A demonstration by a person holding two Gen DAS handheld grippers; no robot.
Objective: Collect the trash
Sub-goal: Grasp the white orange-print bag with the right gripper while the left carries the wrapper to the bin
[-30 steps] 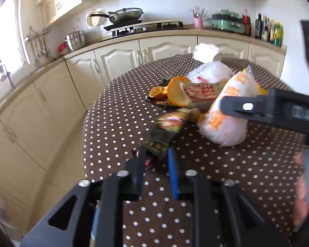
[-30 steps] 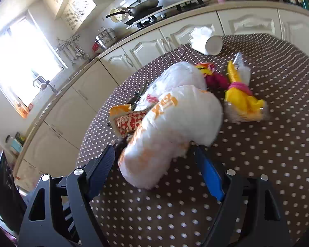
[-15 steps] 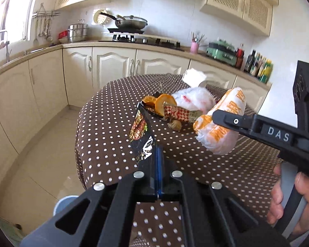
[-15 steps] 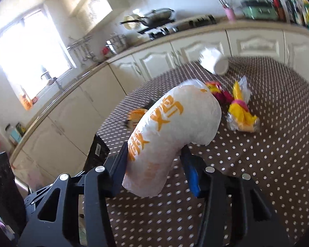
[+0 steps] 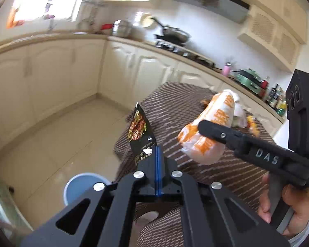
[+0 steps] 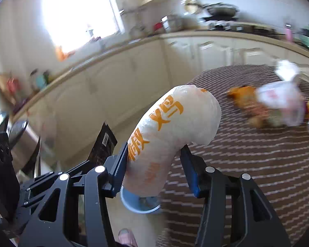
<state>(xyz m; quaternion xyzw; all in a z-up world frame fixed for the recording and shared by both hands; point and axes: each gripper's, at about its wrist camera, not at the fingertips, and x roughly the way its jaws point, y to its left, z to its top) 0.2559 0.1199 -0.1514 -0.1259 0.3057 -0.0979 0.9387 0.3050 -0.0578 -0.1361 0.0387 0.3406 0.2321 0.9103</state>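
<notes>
Both loads lifted off table (image 5: 175, 107) since earlier. L tongs (image 5: 157, 154) pinch black wrapper (image 5: 140, 133); R tongs (image 6: 154, 164) clamp white bag (image 6: 171, 127). Bin (image 5: 80, 185) below; rest of trash (image 6: 274, 107) left.

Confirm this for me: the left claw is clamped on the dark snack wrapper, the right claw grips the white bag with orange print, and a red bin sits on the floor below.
Wrong on one point: the bin is blue, not red, as the left wrist view shows. The left claw is clamped on the dark snack wrapper, and the right claw grips the white bag with orange print.
</notes>
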